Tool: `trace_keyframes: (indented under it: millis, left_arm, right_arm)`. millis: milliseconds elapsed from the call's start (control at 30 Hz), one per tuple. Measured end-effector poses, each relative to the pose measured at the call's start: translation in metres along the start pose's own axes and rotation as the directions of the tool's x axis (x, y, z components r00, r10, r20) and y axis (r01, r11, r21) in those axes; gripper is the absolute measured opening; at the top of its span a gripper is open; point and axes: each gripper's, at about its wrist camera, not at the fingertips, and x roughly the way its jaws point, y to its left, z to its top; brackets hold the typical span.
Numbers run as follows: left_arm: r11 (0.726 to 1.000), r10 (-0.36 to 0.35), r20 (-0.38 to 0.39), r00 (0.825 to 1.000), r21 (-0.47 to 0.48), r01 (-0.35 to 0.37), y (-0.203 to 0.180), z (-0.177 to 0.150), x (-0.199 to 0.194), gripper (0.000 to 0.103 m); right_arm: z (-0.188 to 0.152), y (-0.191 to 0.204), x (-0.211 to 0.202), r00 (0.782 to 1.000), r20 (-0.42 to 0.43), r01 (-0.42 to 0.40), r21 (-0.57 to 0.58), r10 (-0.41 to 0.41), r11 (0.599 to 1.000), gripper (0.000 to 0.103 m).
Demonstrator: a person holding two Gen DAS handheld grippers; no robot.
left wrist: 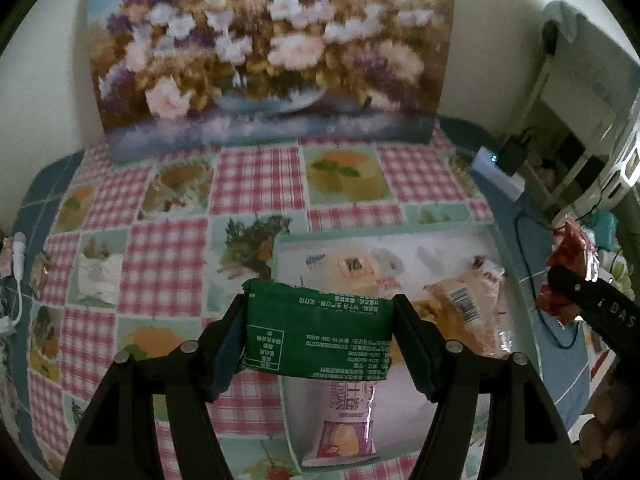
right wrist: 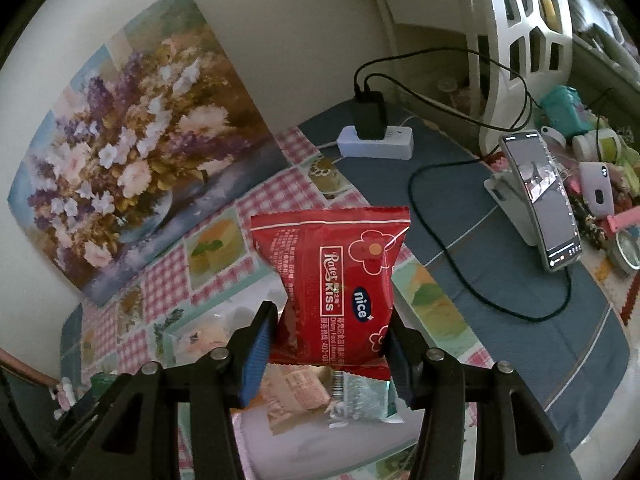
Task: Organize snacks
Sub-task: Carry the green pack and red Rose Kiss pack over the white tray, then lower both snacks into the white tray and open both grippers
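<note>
My left gripper [left wrist: 318,320] is shut on a green snack packet [left wrist: 316,332], held above the near left corner of a white tray [left wrist: 400,236]. Several wrapped snacks lie in that tray, among them a pale packet with a barcode [left wrist: 464,312] and a purple and pink one [left wrist: 344,420]. My right gripper [right wrist: 330,344] is shut on a red snack packet [right wrist: 332,280] printed "Kiss" and "nice", hanging over the tray's snacks [right wrist: 304,396]. In the left wrist view the right gripper [left wrist: 560,292] shows at the right edge with the red packet [left wrist: 568,264].
A flower painting [left wrist: 260,48] leans on the wall behind the checked tablecloth [left wrist: 256,184]. On the blue cloth at the right sit a power strip with a charger [right wrist: 374,136], black cables [right wrist: 460,264], a phone on a stand [right wrist: 540,200] and small clutter. Small wrapped sweets [left wrist: 38,276] lie at the left.
</note>
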Motion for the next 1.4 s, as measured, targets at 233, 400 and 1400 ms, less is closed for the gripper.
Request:
trace_keyframes:
  millis: [233, 400, 1400]
  left_arm:
    - [1.0, 0.018, -0.106, 0.994, -0.018, -0.02, 0.0, -0.005, 0.046, 0.072]
    - [0.999, 0.004, -0.145, 0.989, -0.039, -0.009, 0.002, -0.007, 0.067, 0.072]
    - [0.995, -0.081, -0.146, 0.986, -0.065, 0.072, 0.002, -0.001, 0.066, 0.087]
  right_arm:
    - [-0.008, -0.01, 0.036, 0.996, -0.085, 0.042, 0.0, -0.042, 0.999, 0.055]
    - [-0.011, -0.008, 0.051, 0.993, -0.107, 0.049, -0.026, -0.051, 0.998, 0.055]
    - [-0.014, -0.004, 0.059, 0.989, -0.138, 0.054, -0.031, -0.058, 0.998, 0.065]
